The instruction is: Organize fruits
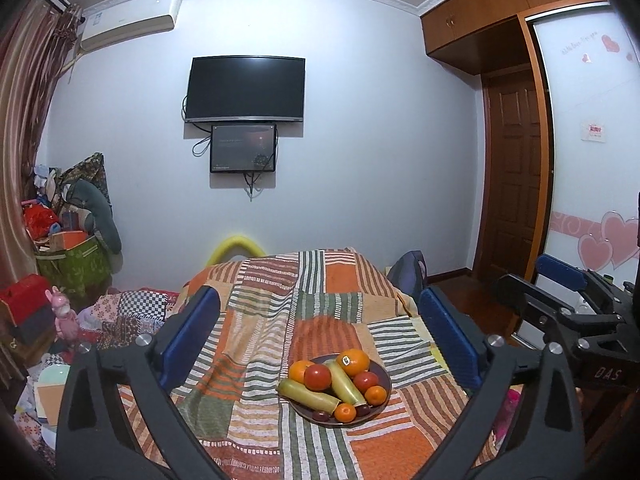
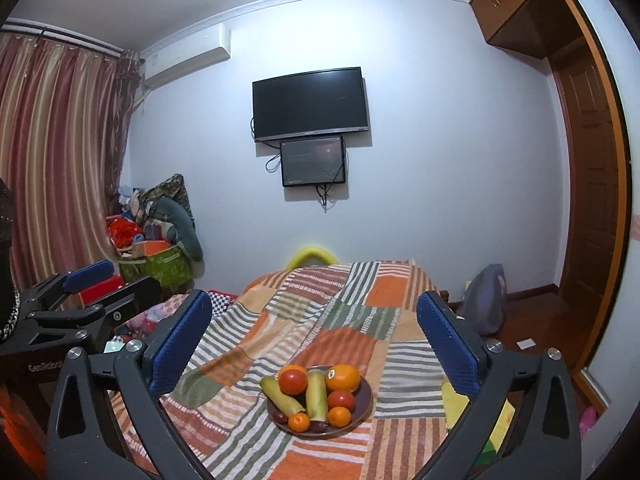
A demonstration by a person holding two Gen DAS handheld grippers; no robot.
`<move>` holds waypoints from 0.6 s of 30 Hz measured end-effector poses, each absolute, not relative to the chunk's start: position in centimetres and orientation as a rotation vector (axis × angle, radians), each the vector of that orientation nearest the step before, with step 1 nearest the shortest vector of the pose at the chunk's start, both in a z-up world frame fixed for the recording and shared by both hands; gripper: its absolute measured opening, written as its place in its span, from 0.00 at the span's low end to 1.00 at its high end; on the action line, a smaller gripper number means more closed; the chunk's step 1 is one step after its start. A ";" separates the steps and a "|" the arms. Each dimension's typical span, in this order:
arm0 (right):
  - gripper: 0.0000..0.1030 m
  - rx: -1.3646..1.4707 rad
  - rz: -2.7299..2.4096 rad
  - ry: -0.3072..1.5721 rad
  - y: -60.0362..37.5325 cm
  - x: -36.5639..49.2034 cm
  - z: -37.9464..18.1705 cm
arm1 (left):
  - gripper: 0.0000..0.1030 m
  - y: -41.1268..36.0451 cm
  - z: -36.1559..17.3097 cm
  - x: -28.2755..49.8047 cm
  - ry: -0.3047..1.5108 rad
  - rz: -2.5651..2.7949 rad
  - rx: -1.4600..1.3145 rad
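Observation:
A dark round plate (image 1: pixel 383 374) (image 2: pixel 365 390) sits on a patchwork striped cloth. It holds a large orange (image 1: pixel 353 361) (image 2: pixel 343 377), red tomatoes (image 1: pixel 317 377) (image 2: pixel 293 381), two pale green cucumber-like pieces (image 1: pixel 308 394) (image 2: pixel 316 394), small mandarins (image 1: pixel 345 412) (image 2: pixel 299 422) and dark small fruits. My left gripper (image 1: pixel 320 332) is open and empty, above and short of the plate. My right gripper (image 2: pixel 314 336) is open and empty, likewise short of the plate. Each gripper shows at the edge of the other's view.
The cloth-covered surface (image 1: pixel 280 312) stretches toward a wall with a TV (image 1: pixel 246 89). Clutter and a green box (image 1: pixel 76 268) lie at left. A wooden door (image 1: pixel 516 172) and wardrobe stand at right. A grey bag (image 2: pixel 486 300) sits on the floor.

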State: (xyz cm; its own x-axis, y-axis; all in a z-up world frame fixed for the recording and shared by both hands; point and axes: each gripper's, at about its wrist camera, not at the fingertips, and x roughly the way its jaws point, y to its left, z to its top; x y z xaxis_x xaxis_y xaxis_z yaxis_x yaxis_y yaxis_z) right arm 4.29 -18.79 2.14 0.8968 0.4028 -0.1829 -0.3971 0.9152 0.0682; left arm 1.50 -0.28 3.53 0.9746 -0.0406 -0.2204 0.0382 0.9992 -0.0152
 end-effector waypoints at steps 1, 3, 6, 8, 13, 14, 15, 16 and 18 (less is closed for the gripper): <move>0.99 0.029 0.413 0.197 -18.8 4.3 2.1 | 0.99 -0.3 3.5 1.5 0.223 -0.040 -0.010; 1.00 0.028 0.407 0.202 -18.7 4.3 1.9 | 0.99 -0.4 3.4 1.4 0.222 -0.042 -0.010; 1.00 0.025 0.402 0.206 -18.7 4.3 1.9 | 0.99 -0.5 3.5 1.4 0.224 -0.043 -0.011; 1.00 0.022 0.399 0.207 -18.7 4.1 1.8 | 0.99 -0.5 3.5 1.4 0.227 -0.044 -0.011; 1.00 0.017 0.399 0.208 -18.7 4.0 1.9 | 0.99 -0.6 3.4 1.5 0.231 -0.047 -0.013; 1.00 0.017 0.399 0.209 -18.7 4.0 1.9 | 0.99 -0.6 3.4 1.5 0.231 -0.047 -0.013; 1.00 0.017 0.399 0.209 -18.7 4.0 1.9 | 0.99 -0.6 3.5 1.5 0.231 -0.048 -0.013; 1.00 0.018 0.399 0.207 -18.7 4.0 1.9 | 0.99 -0.6 3.4 1.5 0.232 -0.048 -0.013; 1.00 0.018 0.399 0.207 -18.7 4.0 1.9 | 0.99 -0.6 3.5 1.5 0.231 -0.047 -0.013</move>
